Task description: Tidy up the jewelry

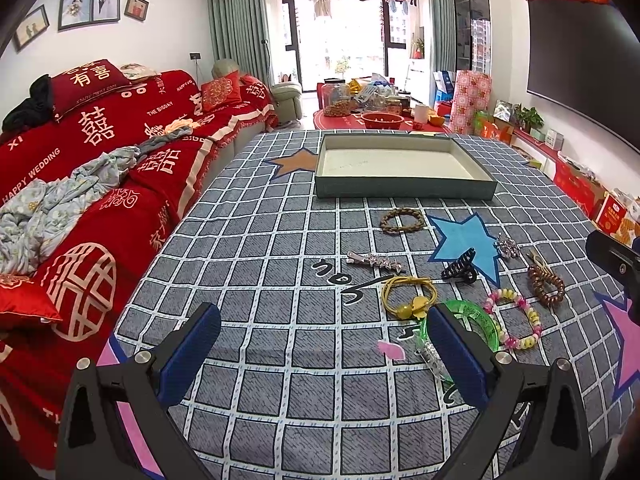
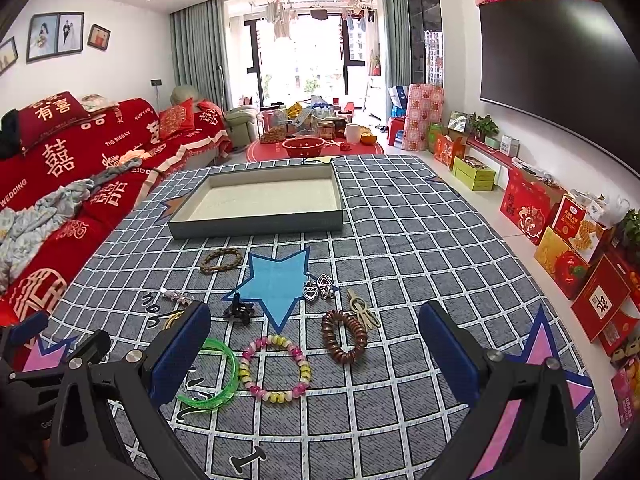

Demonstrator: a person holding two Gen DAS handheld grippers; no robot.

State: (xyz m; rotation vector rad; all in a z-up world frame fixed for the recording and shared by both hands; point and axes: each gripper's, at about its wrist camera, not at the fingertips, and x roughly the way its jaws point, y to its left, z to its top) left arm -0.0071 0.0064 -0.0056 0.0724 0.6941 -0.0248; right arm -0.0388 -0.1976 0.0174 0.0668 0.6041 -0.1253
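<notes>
Nothing sorted yet: the far tray [image 2: 256, 222] sits empty, jewelry [image 2: 276, 368] scattered near both grippers [image 1: 324, 344] [image 2: 316, 344], jaws wide apart.

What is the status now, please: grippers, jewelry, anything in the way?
Left gripper open, right gripper open, both empty. Jewelry loose on cloth, bead bracelet nearest; tray empty. Nothing in the way.

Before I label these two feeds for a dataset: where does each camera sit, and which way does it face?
Left wrist: on the left claw, low over the table, facing the tray and window; both its fingers show, open.
Right wrist: on the right claw, same heading, further right; open fingers show, the left claw at its left edge.
Shared: tray, green bangle, beaded bracelet.
</notes>
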